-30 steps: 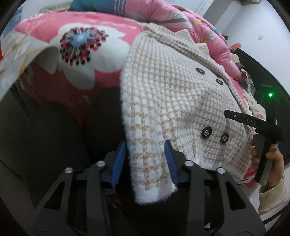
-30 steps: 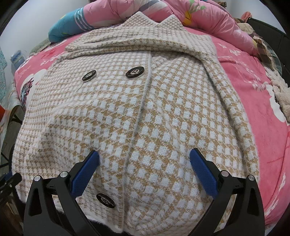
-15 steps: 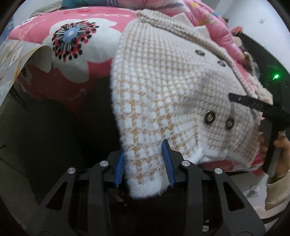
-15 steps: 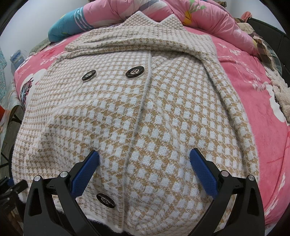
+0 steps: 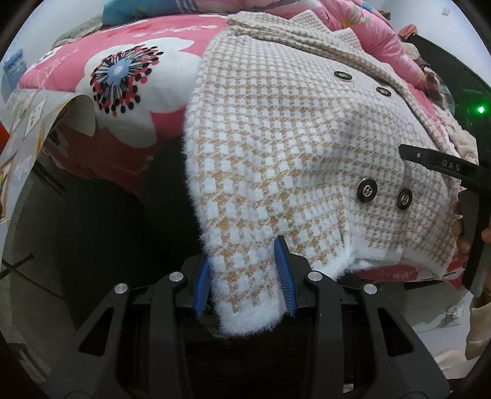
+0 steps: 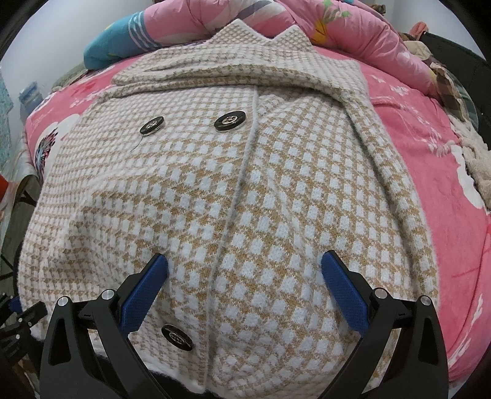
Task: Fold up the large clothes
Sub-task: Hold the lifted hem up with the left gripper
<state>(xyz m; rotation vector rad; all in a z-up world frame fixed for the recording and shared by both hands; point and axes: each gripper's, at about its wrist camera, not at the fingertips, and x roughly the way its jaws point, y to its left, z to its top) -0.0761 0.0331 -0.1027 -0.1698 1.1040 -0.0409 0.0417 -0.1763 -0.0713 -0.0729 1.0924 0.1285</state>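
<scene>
A houndstooth knit coat (image 6: 245,190) lies buttoned on a pink floral blanket (image 6: 423,147); the left gripper (image 5: 244,276) clamps its hanging sleeve cuff, the right gripper (image 6: 245,276) spread wide above the hem.

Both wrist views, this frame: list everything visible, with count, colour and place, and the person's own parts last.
Knit coat: one, beige and white houndstooth, spread face up on the bed, hem hanging over the near edge.
Buttons: four, dark with metal centres, in two pairs on the coat front; only three show in the right wrist view.
Blanket: one, pink with large white flowers, under the coat.
Quilt: one, pink patterned, bunched behind the collar.
Teal cushion: one, striped, far left of the bed.
Left tongs: blue pads, closed on the coat's lower corner.
Right tongs: blue pads, open above the coat's hem.
Hand: one, holding the right tool.
</scene>
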